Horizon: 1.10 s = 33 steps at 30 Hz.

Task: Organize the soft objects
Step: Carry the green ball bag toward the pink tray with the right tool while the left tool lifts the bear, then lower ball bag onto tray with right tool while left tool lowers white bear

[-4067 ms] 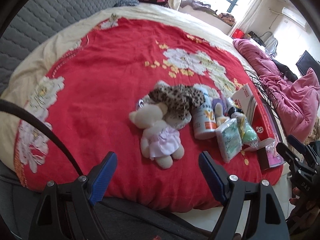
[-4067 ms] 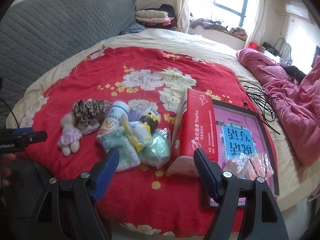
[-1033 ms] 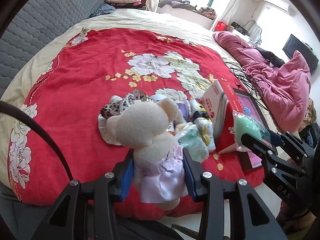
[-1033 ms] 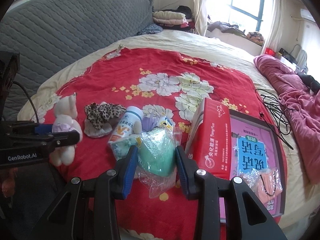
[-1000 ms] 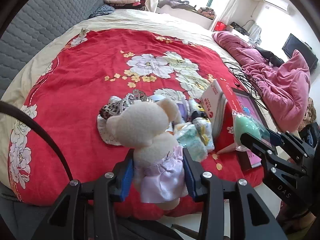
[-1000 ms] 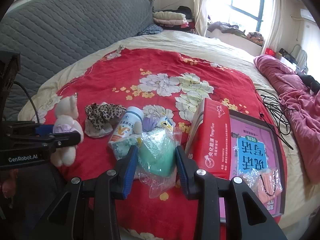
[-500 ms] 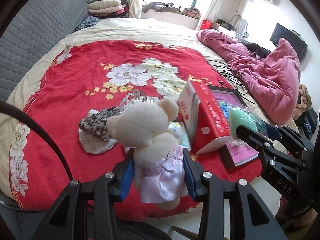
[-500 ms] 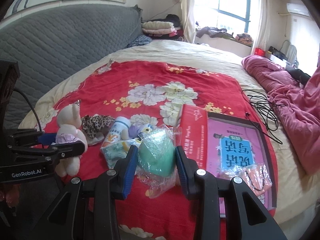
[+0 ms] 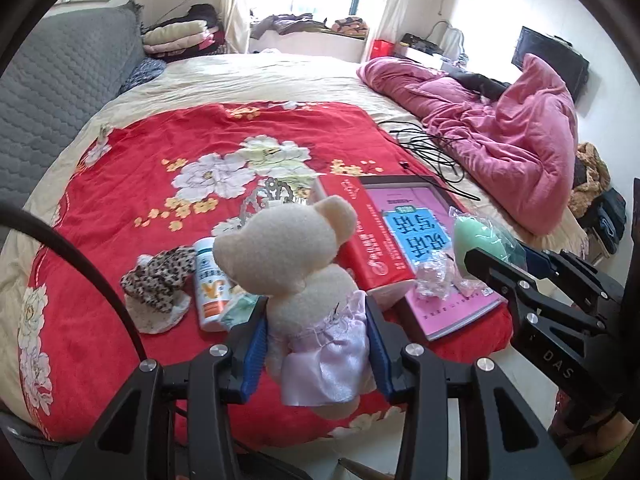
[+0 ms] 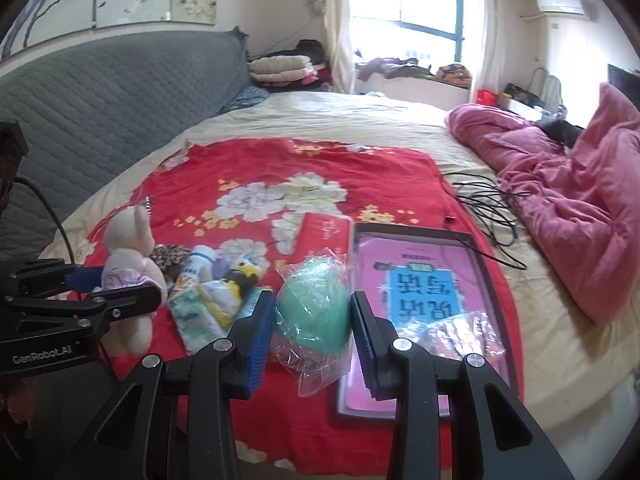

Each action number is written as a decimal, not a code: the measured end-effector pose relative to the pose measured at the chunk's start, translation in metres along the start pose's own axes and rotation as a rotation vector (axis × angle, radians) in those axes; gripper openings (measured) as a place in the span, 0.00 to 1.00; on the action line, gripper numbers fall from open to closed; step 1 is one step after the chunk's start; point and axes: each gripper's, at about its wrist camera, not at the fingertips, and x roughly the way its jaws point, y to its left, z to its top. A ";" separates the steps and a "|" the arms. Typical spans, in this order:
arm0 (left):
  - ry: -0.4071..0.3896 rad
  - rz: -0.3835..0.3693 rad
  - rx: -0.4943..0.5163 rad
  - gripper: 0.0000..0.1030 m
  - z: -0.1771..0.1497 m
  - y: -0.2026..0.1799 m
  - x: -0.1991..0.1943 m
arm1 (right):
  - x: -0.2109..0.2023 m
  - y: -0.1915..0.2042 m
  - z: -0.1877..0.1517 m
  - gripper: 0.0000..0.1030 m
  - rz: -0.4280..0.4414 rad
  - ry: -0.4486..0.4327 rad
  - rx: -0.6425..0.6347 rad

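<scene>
While both tools are raised above the red floral blanket (image 9: pixel 120 184), each is loaded. Left gripper (image 9: pixel 316 344): blue pads clamped on the waist of a cream teddy bear (image 9: pixel 296 264) in a lilac dress, held upright at 6 o'clock in the left wrist view. Right gripper (image 10: pixel 314 328): pads pressed against a green sponge (image 10: pixel 314 304) in clear wrap, at 6 o'clock in its own view. On the blanket: leopard-print cloth (image 9: pixel 158 276) at 9 o'clock, white bottle (image 9: pixel 210 282) just beside it, red tissue pack (image 9: pixel 360 236) touching the pink book (image 9: pixel 420 240) at 3 o'clock.
</scene>
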 end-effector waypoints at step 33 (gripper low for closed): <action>0.042 -0.047 0.151 0.43 0.010 -0.089 0.041 | -0.016 -0.092 -0.026 0.38 -0.130 -0.008 0.174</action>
